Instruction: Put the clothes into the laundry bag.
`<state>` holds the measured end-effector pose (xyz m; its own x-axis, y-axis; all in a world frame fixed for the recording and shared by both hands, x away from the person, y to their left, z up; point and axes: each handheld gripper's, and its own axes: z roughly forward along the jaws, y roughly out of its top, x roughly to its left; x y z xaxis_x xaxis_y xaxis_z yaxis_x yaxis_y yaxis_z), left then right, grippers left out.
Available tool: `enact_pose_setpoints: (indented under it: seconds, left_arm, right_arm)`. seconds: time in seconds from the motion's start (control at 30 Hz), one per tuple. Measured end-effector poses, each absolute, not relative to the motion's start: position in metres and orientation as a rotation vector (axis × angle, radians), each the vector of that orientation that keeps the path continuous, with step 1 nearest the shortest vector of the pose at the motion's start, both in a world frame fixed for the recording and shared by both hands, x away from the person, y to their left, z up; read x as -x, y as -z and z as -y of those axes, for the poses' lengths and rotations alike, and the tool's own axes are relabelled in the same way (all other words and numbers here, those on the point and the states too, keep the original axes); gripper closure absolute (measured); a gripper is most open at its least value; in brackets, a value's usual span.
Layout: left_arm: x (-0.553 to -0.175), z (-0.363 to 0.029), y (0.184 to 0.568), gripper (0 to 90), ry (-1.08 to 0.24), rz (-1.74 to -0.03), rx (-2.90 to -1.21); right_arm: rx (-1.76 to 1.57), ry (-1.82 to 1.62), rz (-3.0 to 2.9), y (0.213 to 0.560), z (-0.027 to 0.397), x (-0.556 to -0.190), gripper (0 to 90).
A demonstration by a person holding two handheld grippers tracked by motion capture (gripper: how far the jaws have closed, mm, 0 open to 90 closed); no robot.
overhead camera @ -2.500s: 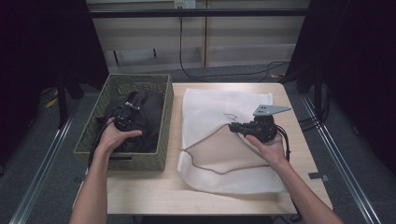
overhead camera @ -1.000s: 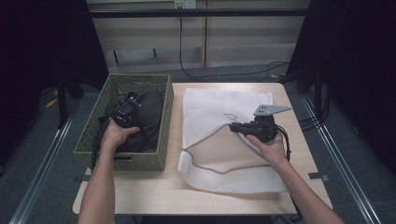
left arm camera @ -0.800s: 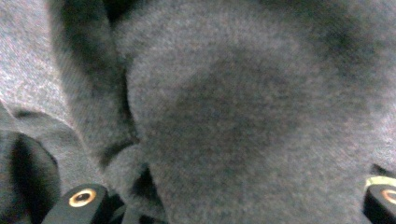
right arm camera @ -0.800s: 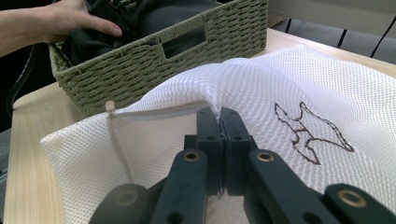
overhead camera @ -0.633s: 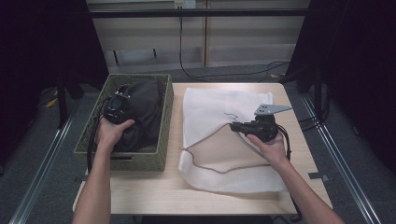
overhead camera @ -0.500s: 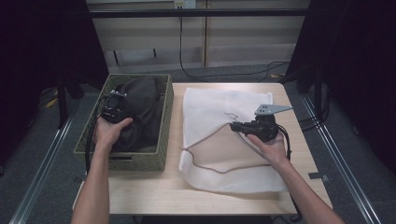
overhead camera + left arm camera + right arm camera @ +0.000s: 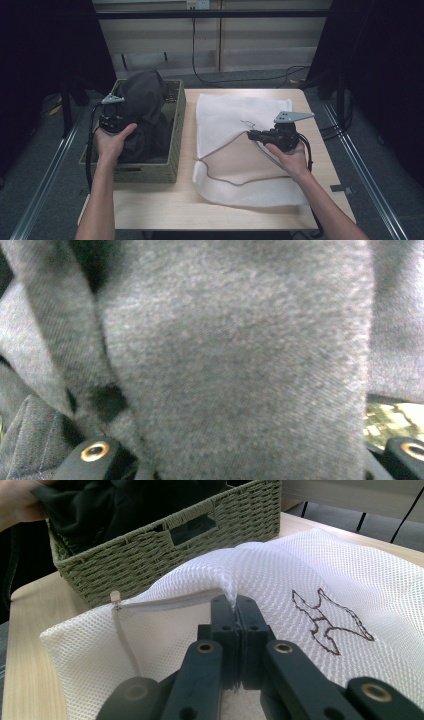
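One dark wool garment [image 7: 142,112] hangs half out of the woven basket [image 7: 176,127], bunched in the left gripper [image 7: 114,121], whose jaws have just been closing on it. It looks soft, limp and bulky, so grip a thick fold. The right gripper [image 7: 235,611] pinches the white mesh laundry bag [image 7: 225,112] by its opening edge.

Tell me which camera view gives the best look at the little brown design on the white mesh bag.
The right gripper view: the brown design sits close and sharp on the white mesh bag, just right of the right gripper, which is pinching the bag's edge. The high view shows it as a tiny faint squiggle. The left gripper view looks at dark grey cloth.
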<state>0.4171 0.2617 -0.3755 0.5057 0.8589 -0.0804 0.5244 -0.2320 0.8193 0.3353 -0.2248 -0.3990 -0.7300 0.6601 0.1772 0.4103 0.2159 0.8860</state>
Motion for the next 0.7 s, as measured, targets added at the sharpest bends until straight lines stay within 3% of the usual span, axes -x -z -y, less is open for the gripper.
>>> enact_pose_setpoints:
  seconds: [0.7]
  left_arm:
    - [-0.375, -0.252, 0.327, 72.6, -0.534, -0.871, -1.746]
  right_arm:
    - [-1.022, -1.53, -2.247, 0.399, 0.226, -0.336, 88.7]
